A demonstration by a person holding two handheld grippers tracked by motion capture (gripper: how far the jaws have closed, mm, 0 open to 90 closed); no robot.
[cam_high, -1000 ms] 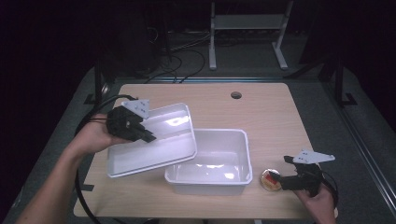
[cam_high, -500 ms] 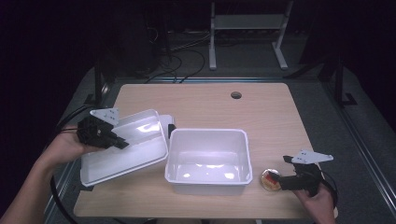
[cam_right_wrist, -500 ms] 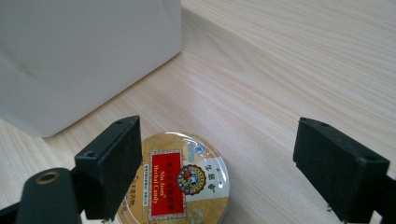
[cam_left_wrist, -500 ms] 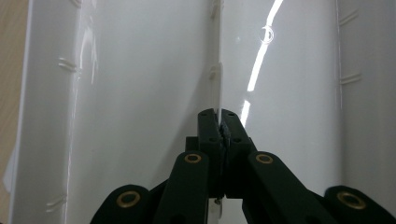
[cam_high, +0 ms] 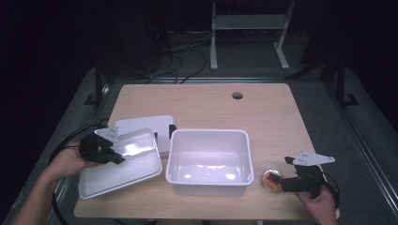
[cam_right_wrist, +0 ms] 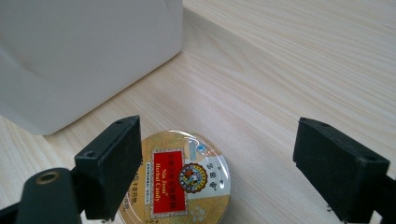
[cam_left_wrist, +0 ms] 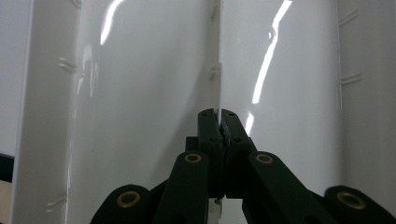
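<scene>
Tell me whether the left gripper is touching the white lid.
Touching. In the left gripper view the left gripper has both jaws shut on a thin rib of the white lid, no gap showing. The high view shows it holding the lid's edge.

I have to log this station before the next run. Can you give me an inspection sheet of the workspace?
Surface: wooden table, with a round hole near the far edge.
Job's things: white lid at left, open white bin at centre, round candy tin at right.
Clutter: a second white lid beneath the held one.
Grippers: left gripper shut on the lid's rib; right gripper open around the tin.
Cables: black loops on the floor.
Surroundings: dark room, white frame.
</scene>
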